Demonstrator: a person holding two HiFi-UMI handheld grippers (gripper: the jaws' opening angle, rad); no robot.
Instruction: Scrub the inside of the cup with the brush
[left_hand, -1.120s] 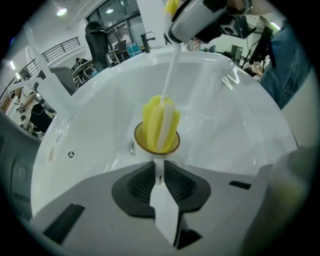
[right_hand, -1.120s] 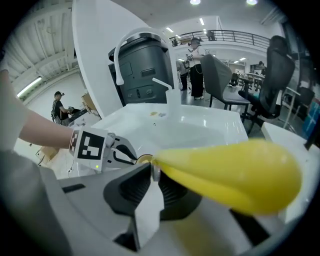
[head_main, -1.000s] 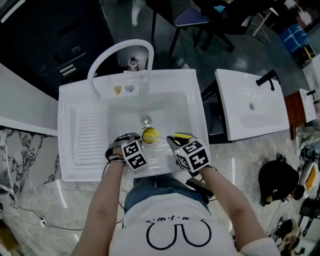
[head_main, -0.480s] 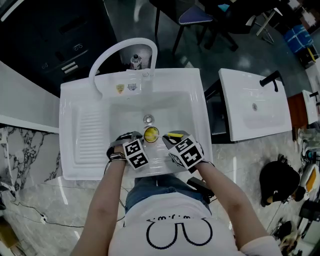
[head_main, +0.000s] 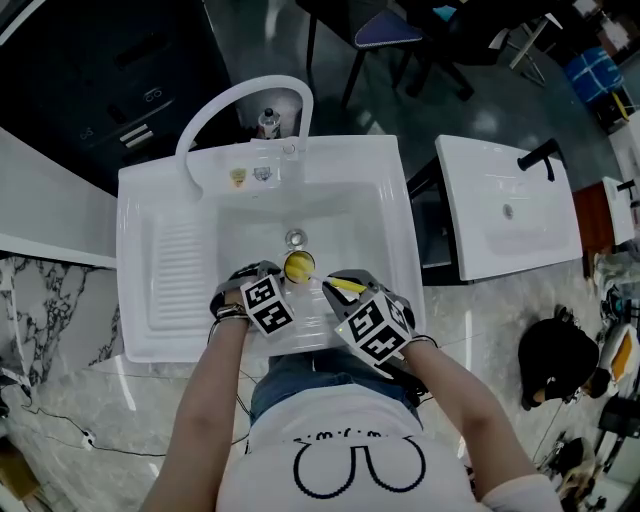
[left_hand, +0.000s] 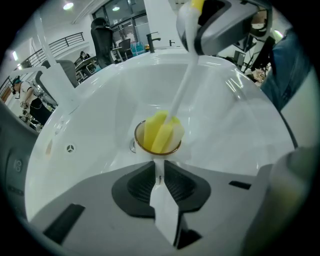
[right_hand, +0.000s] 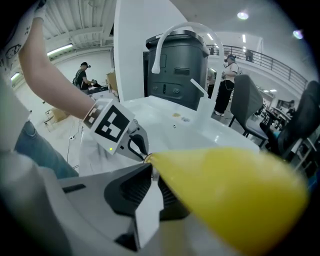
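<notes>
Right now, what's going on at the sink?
A person stands at the white sink. The left hand-held gripper pinches a small amber-rimmed cup by its near side, down in the basin. The right hand-held gripper holds a yellow-handled brush, whose yellow sponge head sits inside the cup.

- A white utility sink (head_main: 135, 190), ribbed drainboard (head_main: 180, 265) at its left, round drain (head_main: 294, 238) in the bowl.
- An arched white faucet (head_main: 240, 98) at its back edge.
- A second white basin (head_main: 520, 240) with a black tap (head_main: 538, 157), apart at right.
- A blue-seated chair (head_main: 385, 32) beyond.
</notes>
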